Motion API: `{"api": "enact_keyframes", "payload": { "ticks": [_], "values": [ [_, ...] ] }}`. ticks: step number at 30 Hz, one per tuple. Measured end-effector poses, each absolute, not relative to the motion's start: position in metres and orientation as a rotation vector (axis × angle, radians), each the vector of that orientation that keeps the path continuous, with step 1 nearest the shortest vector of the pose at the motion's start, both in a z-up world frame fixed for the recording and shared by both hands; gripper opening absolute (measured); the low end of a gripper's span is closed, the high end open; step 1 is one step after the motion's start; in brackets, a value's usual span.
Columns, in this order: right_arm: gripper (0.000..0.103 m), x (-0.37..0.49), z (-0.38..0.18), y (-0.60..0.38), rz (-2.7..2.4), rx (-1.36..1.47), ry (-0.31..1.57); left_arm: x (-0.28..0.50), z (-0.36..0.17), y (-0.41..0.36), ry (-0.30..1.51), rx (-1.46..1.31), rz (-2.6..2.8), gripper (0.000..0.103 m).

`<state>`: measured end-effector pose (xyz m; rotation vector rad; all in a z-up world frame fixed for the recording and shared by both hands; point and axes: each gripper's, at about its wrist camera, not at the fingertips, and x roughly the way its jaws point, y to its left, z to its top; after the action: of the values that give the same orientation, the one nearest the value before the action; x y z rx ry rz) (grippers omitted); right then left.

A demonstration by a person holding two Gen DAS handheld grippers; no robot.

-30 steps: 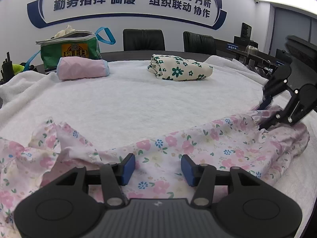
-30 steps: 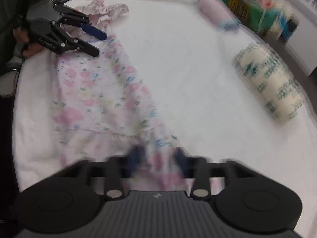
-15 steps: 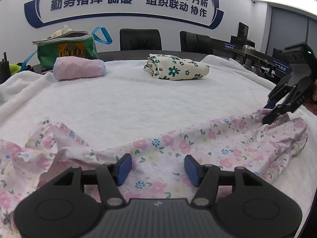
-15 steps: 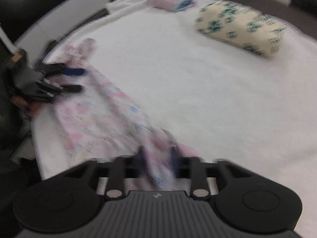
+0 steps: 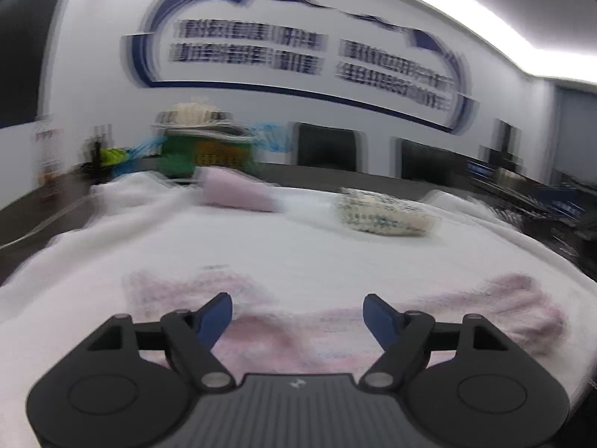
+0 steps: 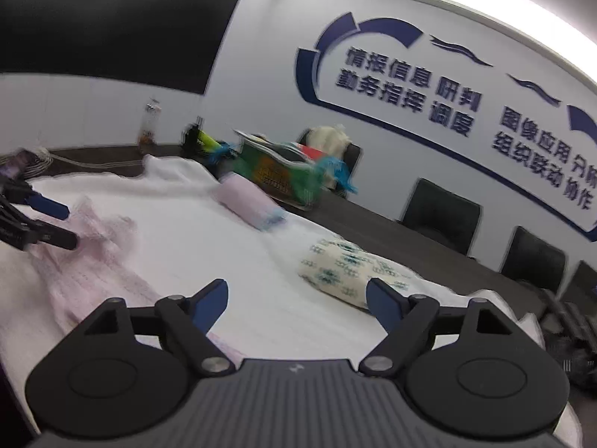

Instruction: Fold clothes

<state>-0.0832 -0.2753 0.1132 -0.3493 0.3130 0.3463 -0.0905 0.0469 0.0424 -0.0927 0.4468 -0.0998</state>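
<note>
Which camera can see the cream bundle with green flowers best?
The right wrist view. There the cream flowered bundle is close and fairly sharp, so its green print shows, lying on the white towel. In the left wrist view the same bundle is farther off and smeared by motion blur.

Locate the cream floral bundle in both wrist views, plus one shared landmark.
Left wrist: cream bundle right of centre, far side of the white towel.
Right wrist: cream bundle centre-right, just above the right fingertip.
Shared landmark: pink roll, lying left of the bundle in both views, in front of the green bag.
</note>
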Motion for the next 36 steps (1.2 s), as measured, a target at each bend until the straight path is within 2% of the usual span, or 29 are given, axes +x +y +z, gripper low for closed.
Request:
{"api": "enact_keyframes", "payload": {
  "ticks": [6, 10, 13, 15, 17, 21, 27, 28, 29, 30, 31, 32, 36],
  "values": [
    [0.085, -0.046, 0.091, -0.196, 0.435, -0.216, 0.370, -0.108, 0.036, 0.104, 0.430, -0.207, 0.040, 0.076],
    [0.082, -0.023, 0.081, -0.136, 0.542, -0.195, 0.437, -0.105, 0.028, 0.130, 0.471, -0.258, 0.070, 0.076],
    [0.070, -0.011, 0.068, -0.095, 0.589, -0.193, 0.462, -0.092, 0.020, 0.149, 0.521, -0.377, 0.027, 0.076],
    [0.046, 0.001, 0.058, -0.076, 0.587, -0.171, 0.508, -0.080, 0.016, 0.154, 0.556, -0.434, -0.030, 0.076],
    [0.035, 0.017, 0.045, -0.062, 0.587, -0.139, 0.575, -0.072, 0.012, 0.153, 0.596, -0.422, -0.045, 0.076],
    [0.028, 0.034, 0.021, -0.040, 0.629, -0.107, 0.681, -0.056, 0.006, 0.148, 0.623, -0.420, -0.037, 0.076],
    [0.027, 0.014, 0.020, -0.043, 0.751, -0.164, 0.662, -0.042, -0.001, 0.138, 0.599, -0.403, -0.025, 0.074],
    [0.028, 0.010, 0.025, -0.052, 0.762, -0.147, 0.646, -0.041, -0.001, 0.137, 0.597, -0.383, -0.014, 0.072],
    [0.031, 0.006, 0.030, -0.062, 0.774, -0.130, 0.629, -0.039, -0.001, 0.135, 0.595, -0.363, -0.002, 0.052],
    [0.037, 0.002, 0.035, -0.071, 0.778, -0.114, 0.613, -0.039, -0.002, 0.134, 0.598, -0.344, 0.023, 0.018],
    [0.039, 0.001, 0.039, -0.082, 0.736, -0.104, 0.592, -0.038, -0.003, 0.136, 0.610, -0.355, 0.026, 0.006],
    [0.042, 0.002, 0.043, -0.092, 0.696, -0.092, 0.575, -0.040, -0.005, 0.143, 0.609, -0.409, 0.008, 0.009],
    [0.042, 0.033, 0.037, -0.112, 0.621, 0.034, 0.640, -0.046, -0.011, 0.162, 0.602, -0.546, 0.004, 0.008]
  ]
}}
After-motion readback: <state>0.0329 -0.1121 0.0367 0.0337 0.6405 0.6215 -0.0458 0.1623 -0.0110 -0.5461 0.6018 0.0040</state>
